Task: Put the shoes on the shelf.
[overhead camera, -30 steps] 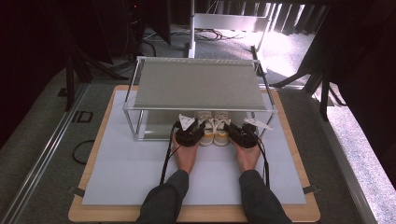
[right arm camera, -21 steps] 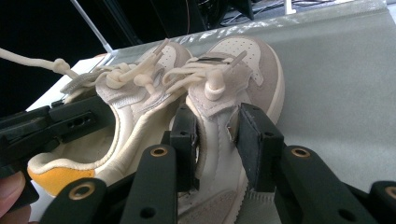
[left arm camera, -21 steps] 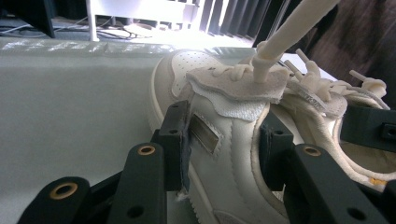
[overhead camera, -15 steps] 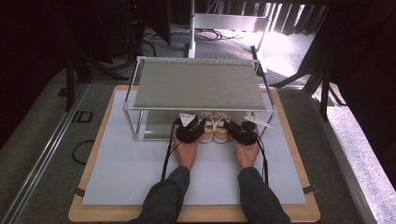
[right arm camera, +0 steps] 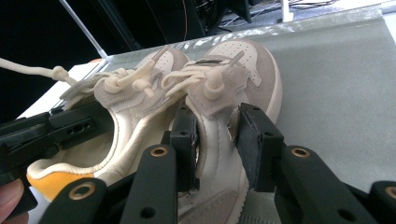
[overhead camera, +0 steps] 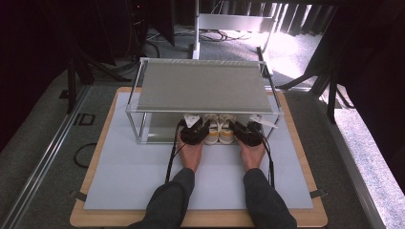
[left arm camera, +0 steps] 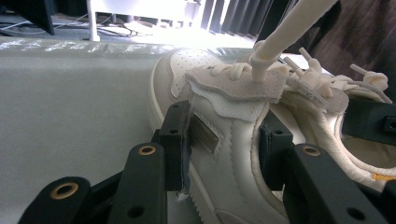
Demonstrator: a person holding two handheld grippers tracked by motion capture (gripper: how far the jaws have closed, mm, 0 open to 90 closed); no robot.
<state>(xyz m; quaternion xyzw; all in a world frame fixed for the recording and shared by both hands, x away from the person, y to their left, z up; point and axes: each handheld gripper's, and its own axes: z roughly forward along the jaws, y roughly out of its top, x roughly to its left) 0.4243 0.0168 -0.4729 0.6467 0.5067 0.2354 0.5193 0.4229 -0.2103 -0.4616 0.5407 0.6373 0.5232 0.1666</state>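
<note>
Shoes (overhead camera: 218, 130) clamped in L claw (left arm camera: 223, 140), R claw (right arm camera: 217, 140).

High view looks down; both tool views closely share the shoes (left arm camera: 224, 126).

A recording studio or lab is showing itself here: black curtains (overhead camera: 43, 52) are hanging around a lone wooden table (overhead camera: 200, 220) on grey carpet. Loose cables (overhead camera: 143, 45) are trailing over the floor beside a white stand (overhead camera: 196, 28), and bright light is spilling in behind.

Two shoes (overhead camera: 218, 130) — one rack (overhead camera: 203, 86), one table (overhead camera: 143, 167) — and two tongs: left (overhead camera: 193, 130), right (overhead camera: 247, 130).
</note>
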